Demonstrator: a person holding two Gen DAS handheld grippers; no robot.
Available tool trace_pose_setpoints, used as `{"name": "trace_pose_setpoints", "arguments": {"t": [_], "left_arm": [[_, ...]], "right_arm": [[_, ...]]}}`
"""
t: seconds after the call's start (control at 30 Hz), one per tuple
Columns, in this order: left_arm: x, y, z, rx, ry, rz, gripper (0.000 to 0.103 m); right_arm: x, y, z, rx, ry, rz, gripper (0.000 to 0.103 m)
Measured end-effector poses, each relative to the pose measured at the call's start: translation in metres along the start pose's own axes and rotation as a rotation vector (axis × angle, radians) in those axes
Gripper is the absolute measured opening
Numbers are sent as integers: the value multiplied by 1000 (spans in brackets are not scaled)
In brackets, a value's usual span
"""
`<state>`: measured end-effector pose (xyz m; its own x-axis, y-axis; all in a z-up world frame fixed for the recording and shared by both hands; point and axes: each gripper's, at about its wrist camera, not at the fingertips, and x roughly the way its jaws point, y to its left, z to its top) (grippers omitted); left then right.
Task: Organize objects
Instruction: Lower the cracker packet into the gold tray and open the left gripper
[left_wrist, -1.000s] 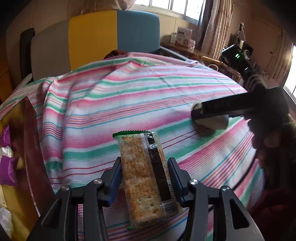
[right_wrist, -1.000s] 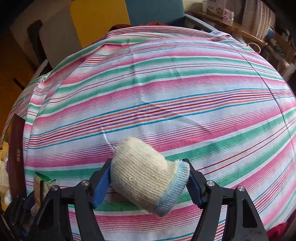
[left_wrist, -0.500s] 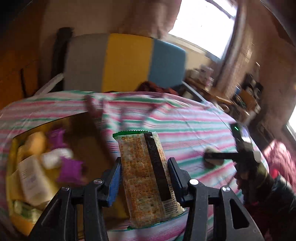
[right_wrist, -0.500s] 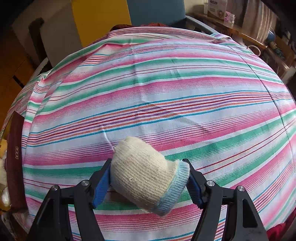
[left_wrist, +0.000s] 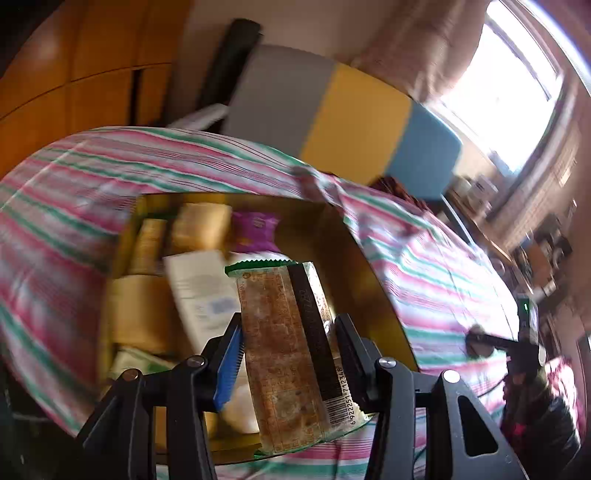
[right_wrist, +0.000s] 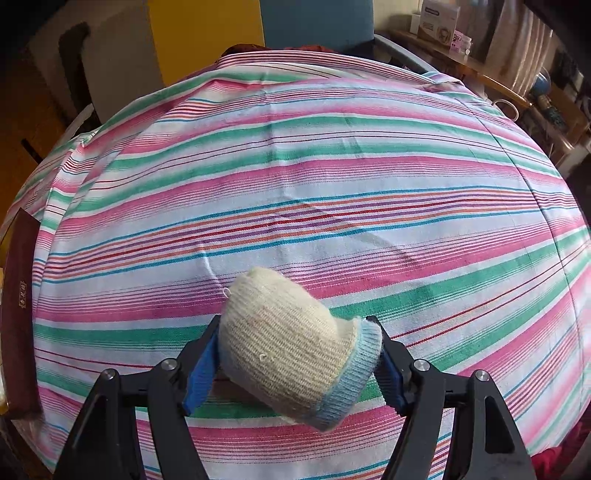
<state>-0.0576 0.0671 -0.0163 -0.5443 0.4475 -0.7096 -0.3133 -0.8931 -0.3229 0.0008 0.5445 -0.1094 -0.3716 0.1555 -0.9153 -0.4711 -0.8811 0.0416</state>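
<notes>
Table: the striped cloth (right_wrist: 332, 177) covers the whole table, with a tri-colour chair (left_wrist: 343, 122) behind it.
Box: an open box (left_wrist: 373, 273) with gold walls sits at the table's left side; it is already full of blurred snack packets (left_wrist: 199, 225), one of them purple (left_wrist: 255, 229).
Cracker pack: a long clear cracker pack (left_wrist: 284, 354) stands upright above the box.
Left tongs: the left tongs (left_wrist: 288, 354) are clamped on the cracker pack, one pad on each long side.
Sock: a rolled cream sock (right_wrist: 291, 347) with a pale blue cuff is just above the cloth, well apart from the box.
Right tongs: the right tongs (right_wrist: 295, 365) are clamped on the sock.
Step in hand: I judge the cracker pack is being carried into the box.
Next move: lower it to a free gap among the packets, then let the tongs part.
</notes>
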Motion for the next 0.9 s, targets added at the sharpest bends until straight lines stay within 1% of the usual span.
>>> {"name": "trace_pose_setpoints", "arguments": {"t": [0.1, 0.17, 0.23, 0.33, 0.53, 0.57, 0.7, 0.9], "left_arm": [[23, -21, -2, 48, 37, -25, 49], [36, -38, -5, 75, 71, -25, 49], [51, -45, -10, 98, 98, -28, 49], [67, -48, -18, 122, 147, -7, 49], [84, -38, -30, 126, 207, 42, 49], [85, -37, -31, 128, 209, 41, 49], [83, -36, -33, 126, 205, 44, 59], [75, -32, -31, 128, 180, 54, 59]], "right_arm": [[-2, -2, -2, 2, -1, -1, 74], [-2, -2, -2, 1, 0, -1, 74], [-2, -3, -2, 0, 0, -1, 74], [-2, -2, -2, 1, 0, -2, 74], [0, 0, -2, -4, 1, -5, 74], [0, 0, -2, -4, 1, -5, 74], [-1, -1, -2, -5, 2, -7, 74], [-1, -1, -2, -5, 1, -7, 74]]}}
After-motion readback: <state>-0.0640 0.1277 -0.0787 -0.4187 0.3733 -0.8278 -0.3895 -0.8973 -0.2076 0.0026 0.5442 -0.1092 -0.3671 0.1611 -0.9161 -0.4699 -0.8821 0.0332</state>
